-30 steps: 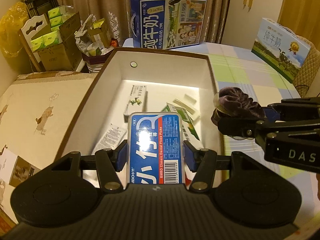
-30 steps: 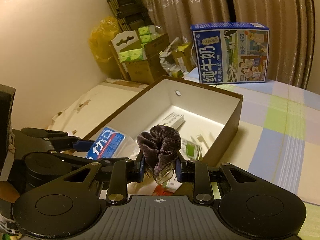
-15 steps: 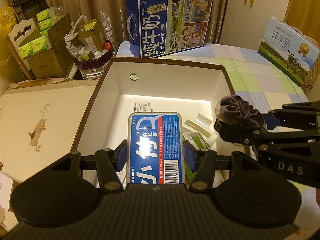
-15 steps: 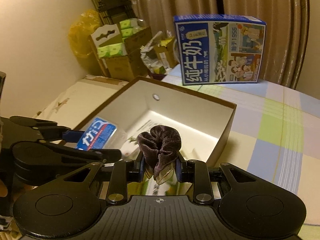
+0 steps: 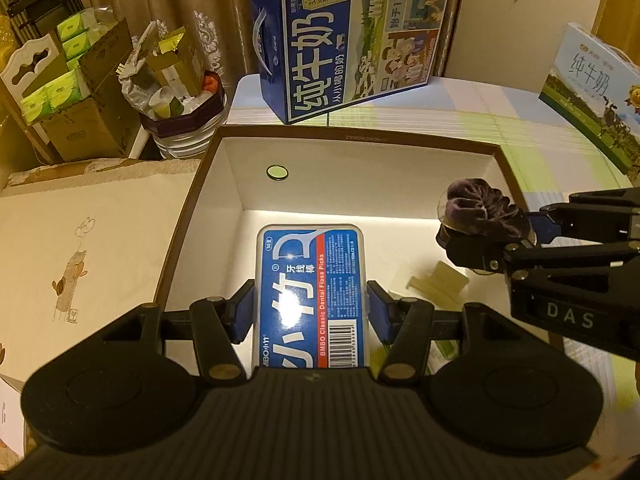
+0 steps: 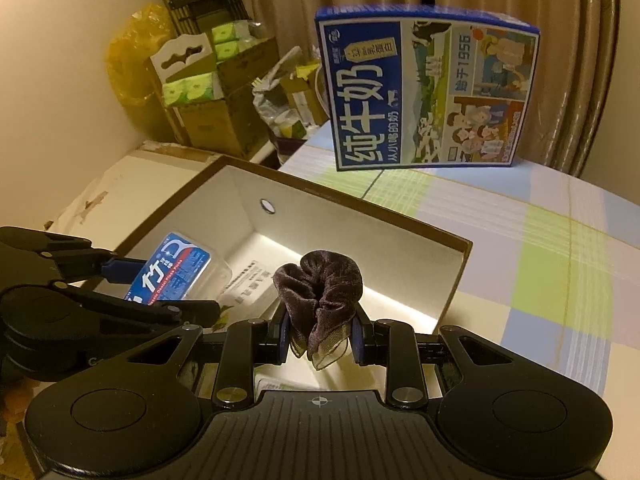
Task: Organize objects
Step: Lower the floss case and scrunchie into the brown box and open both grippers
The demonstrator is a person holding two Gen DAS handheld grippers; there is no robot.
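My left gripper [image 5: 311, 312] is shut on a blue floss pick box [image 5: 311, 296], held flat over the open white storage box [image 5: 360, 142] with brown rim. The same floss pick box [image 6: 176, 268] shows at the left of the right wrist view, inside the left gripper [image 6: 172, 292]. My right gripper [image 6: 319, 338] is shut on a dark purple velvet scrunchie [image 6: 320, 288] above the storage box [image 6: 460, 272], near its right wall. In the left wrist view the scrunchie [image 5: 480, 208] and right gripper [image 5: 476, 240] hang at the right over the box's rim.
Small packets and a pale strip [image 5: 440, 280] lie on the storage box floor. A blue milk carton [image 5: 344, 36] stands behind it on the checked tablecloth [image 6: 540, 240]; a second carton [image 5: 592, 92] sits far right. Cardboard boxes [image 5: 76, 92] and a full bin [image 5: 180, 108] stand left.
Both grippers have moved forward and lower over the storage box, each keeping its hold. The box's far wall and the milk carton now look nearer.
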